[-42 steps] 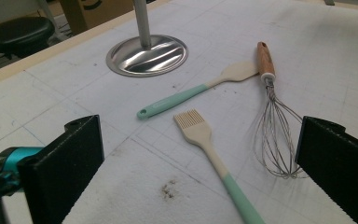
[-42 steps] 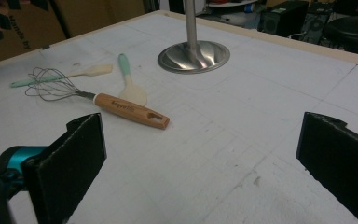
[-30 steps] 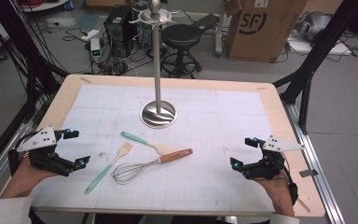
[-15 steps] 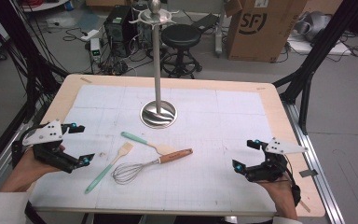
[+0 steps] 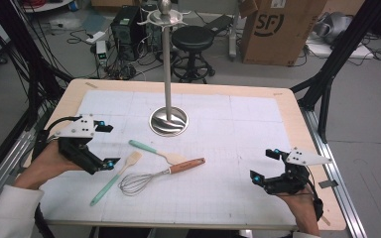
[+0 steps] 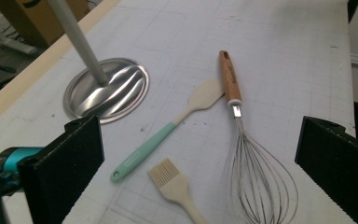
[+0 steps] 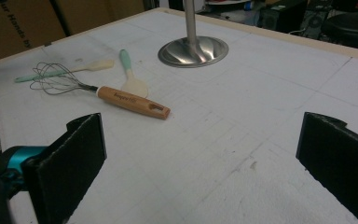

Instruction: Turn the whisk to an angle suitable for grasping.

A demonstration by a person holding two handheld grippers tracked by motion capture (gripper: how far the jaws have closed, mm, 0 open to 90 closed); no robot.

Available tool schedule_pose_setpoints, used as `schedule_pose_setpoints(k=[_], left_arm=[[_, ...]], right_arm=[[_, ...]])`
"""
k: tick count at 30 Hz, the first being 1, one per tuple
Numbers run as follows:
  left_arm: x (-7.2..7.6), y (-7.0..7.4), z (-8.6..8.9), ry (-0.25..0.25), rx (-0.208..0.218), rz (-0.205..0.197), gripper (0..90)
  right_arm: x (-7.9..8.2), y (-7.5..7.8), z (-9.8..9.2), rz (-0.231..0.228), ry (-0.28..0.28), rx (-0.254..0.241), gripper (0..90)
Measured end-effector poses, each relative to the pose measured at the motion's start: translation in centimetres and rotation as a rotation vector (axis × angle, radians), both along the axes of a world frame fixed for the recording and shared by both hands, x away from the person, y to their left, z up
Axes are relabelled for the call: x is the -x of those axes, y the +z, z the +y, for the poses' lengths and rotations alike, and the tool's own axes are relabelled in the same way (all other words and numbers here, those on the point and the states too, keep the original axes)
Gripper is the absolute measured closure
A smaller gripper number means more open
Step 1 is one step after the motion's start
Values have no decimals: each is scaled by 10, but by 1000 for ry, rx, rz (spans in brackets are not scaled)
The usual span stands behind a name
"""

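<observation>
1. Two grippers sit over the table with nothing in them: the left gripper [image 5: 105, 145] has its jaws spread wide apart, and so does the right gripper [image 5: 264, 165], which hangs well away from the utensils near the table's right edge.
2. Nearest the left gripper lies the pastry brush [image 6: 175, 184], bristles toward the whisk, its teal handle [image 5: 104, 189] running back toward the person; the gripper's lower jaw tip is just beside the brush head in the high view.
3. Beside it lie the whisk [image 6: 256, 172] with its wooden handle [image 5: 187, 165] and the spatula [image 6: 168, 128], whose blade touches that handle.
4. Farther off stands the utensil stand [image 5: 168, 120], its hooks [image 5: 164, 18] bare.
5. Judged step: reaching for a first utensil. Next, the left gripper must drop over the brush handle and close squarely.
</observation>
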State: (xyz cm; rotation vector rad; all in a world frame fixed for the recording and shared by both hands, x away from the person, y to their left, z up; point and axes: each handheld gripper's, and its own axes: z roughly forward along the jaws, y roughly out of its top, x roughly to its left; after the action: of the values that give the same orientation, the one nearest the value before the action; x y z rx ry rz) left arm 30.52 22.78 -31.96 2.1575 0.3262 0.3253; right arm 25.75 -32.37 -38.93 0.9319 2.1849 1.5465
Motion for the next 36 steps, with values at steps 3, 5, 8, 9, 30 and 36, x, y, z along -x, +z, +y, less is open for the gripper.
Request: schedule_pose_setpoints(k=[3,5,8,9,30,36], left_arm=[[-4,2,-12,-30,-13,9,17],[-6,2,-20,-52,-18,15,17],[-8,0,-31,-71,-35,15,18],[-9,-1,-35,-78,-37,15,18],[-26,-47,-121,-154,-126,85,18],[-29,-61,-135,-155,-148,106,18]], right_arm=[[-1,0,1,-4,3,1,0],[-1,0,1,-1,4,1,0],[-1,1,1,-3,6,3,0],[-1,1,2,-2,8,3,0],[-6,3,7,-14,22,13,0],[-5,3,8,-6,23,10,0]])
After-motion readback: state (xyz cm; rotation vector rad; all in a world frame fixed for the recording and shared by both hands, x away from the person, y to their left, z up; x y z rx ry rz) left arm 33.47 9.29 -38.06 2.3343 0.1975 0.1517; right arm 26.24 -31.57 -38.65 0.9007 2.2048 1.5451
